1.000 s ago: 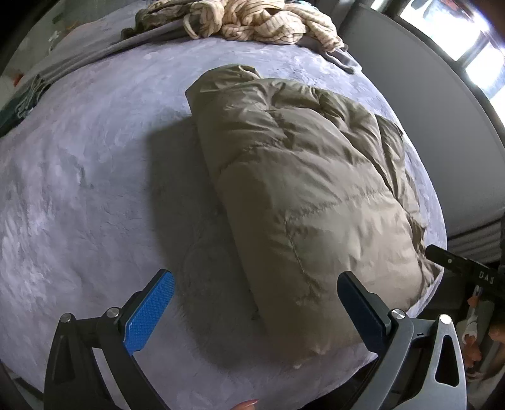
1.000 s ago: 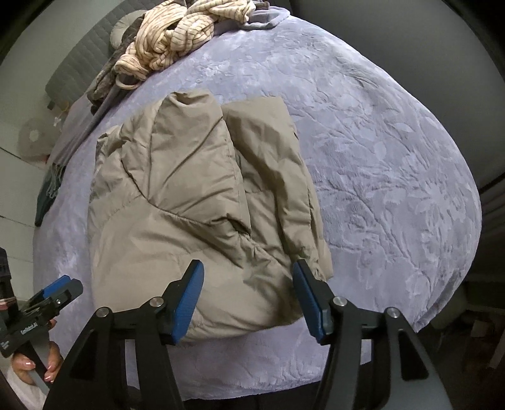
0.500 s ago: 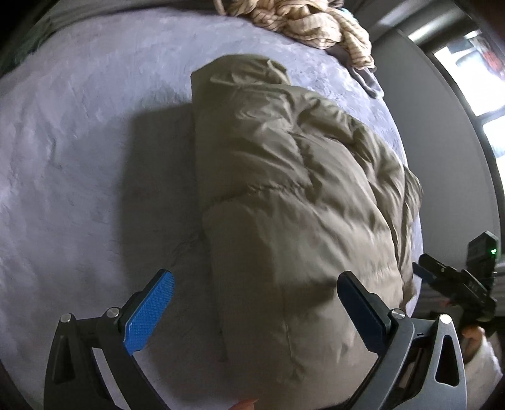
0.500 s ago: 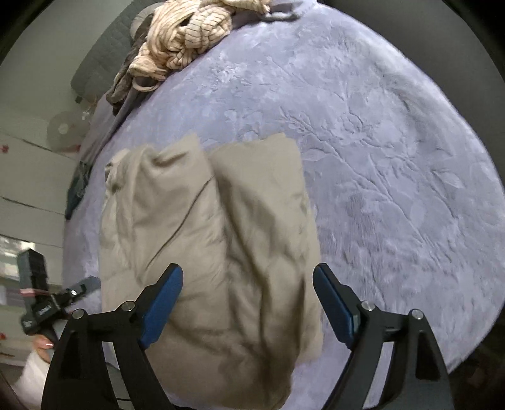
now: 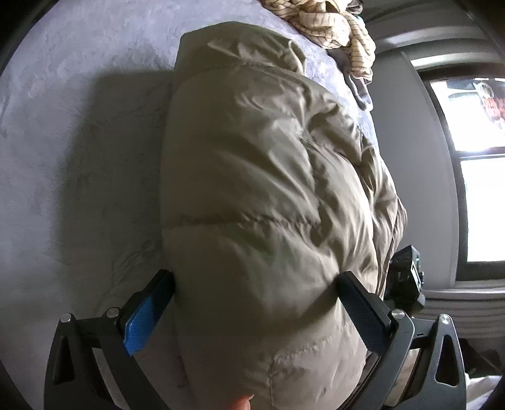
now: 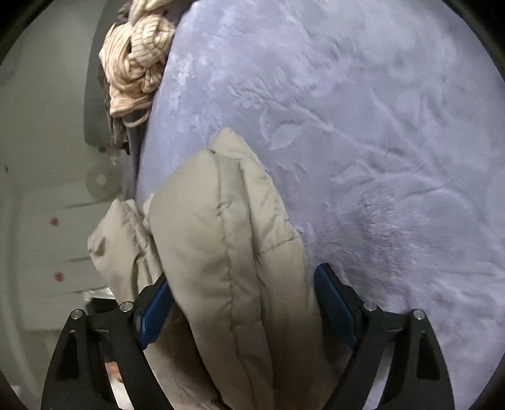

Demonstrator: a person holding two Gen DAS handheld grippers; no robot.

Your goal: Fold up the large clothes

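Observation:
A puffy khaki jacket (image 5: 271,176) lies folded in a long bundle on a bed with a lilac plush cover (image 5: 79,132). My left gripper (image 5: 255,302) stands open, its jaws astride the bundle's near end; the fabric bulges between the blue pad and the black pad and brushes both. My right gripper (image 6: 243,302) is open wide too, astride the other side of the jacket (image 6: 221,227), with the folded padding filling the gap between its pads. The jacket's lower edge is hidden under both grippers. A fingertip (image 5: 241,403) shows at the bottom of the left wrist view.
A heap of cream striped clothes (image 5: 328,22) lies at the far end of the bed, also seen as a cream knit bundle (image 6: 135,63). The other gripper's body (image 5: 407,277) shows past the jacket's right side. A window (image 5: 479,176) and grey wall stand to the right.
Both grippers came down and forward onto the jacket, which now sits between each pair of jaws. The right jaws widened early on. Both views rolled.

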